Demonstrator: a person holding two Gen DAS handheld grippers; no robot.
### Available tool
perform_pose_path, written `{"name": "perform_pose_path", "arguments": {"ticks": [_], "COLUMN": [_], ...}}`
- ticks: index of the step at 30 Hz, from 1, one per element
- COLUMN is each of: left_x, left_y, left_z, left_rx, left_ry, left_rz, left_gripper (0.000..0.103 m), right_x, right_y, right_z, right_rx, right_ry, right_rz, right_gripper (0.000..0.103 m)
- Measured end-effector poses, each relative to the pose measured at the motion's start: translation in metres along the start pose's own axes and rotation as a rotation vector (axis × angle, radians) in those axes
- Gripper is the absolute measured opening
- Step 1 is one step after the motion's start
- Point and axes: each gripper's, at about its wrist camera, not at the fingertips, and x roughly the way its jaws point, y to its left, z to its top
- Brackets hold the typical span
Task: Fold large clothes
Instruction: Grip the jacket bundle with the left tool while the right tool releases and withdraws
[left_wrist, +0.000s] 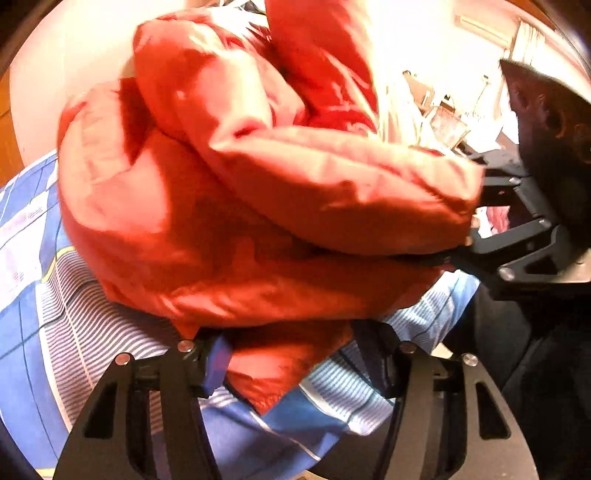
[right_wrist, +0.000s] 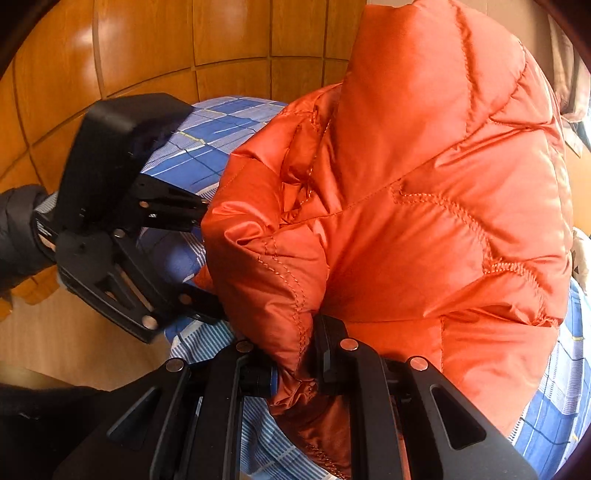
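A puffy orange-red quilted jacket (left_wrist: 258, 177) is bunched up and lifted above a blue checked bedsheet (left_wrist: 55, 332). My left gripper (left_wrist: 291, 365) is shut on a lower fold of the jacket. In the left wrist view my right gripper (left_wrist: 476, 236) holds the jacket's right end. In the right wrist view the jacket (right_wrist: 424, 192) fills the frame; my right gripper (right_wrist: 295, 373) is shut on a stitched fold. The left gripper (right_wrist: 210, 262) grips the jacket's left edge there.
The bedsheet (right_wrist: 207, 155) covers a bed under the jacket. A wooden panelled wall (right_wrist: 147, 48) stands behind the bed. A bright room with furniture (left_wrist: 443, 118) shows beyond the jacket. A dark-sleeved arm (right_wrist: 18, 229) holds the left gripper.
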Motion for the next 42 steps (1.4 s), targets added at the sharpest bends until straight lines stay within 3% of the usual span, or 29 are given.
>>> {"name": "perform_pose_path", "arguments": {"ticks": [8, 13, 28, 33, 36, 40, 42], "left_x": [-0.034, -0.047, -0.081, -0.093, -0.095, -0.096, -0.098], "left_y": [-0.001, -0.007, -0.033, -0.042, -0.047, -0.050, -0.050], "left_z": [-0.002, 0.006, 0.030, 0.038, 0.039, 0.041, 0.040], "left_rx": [-0.037, -0.018, 0.059, 0.093, 0.082, 0.099, 0.096], "left_ry": [-0.053, -0.054, -0.065, -0.080, -0.107, -0.083, -0.079], "left_rz": [-0.095, -0.109, -0.072, -0.052, -0.084, -0.073, -0.075], "left_gripper": [0.058, 0.059, 0.060, 0.070, 0.074, 0.073, 0.071], "right_x": [-0.011, -0.021, -0.047, -0.049, -0.051, -0.051, -0.052], "right_y": [-0.015, -0.023, -0.067, -0.088, -0.103, -0.102, -0.092], "right_z": [-0.007, -0.018, -0.040, -0.049, -0.057, -0.057, -0.057], "right_rx": [0.039, 0.032, 0.295, 0.388, 0.453, 0.400, 0.309], "right_ry": [-0.028, -0.052, -0.094, -0.098, -0.110, -0.114, -0.111], "right_rz": [0.028, 0.050, 0.420, 0.515, 0.594, 0.544, 0.485], "right_gripper": [0.013, 0.021, 0.055, 0.065, 0.075, 0.078, 0.079]}}
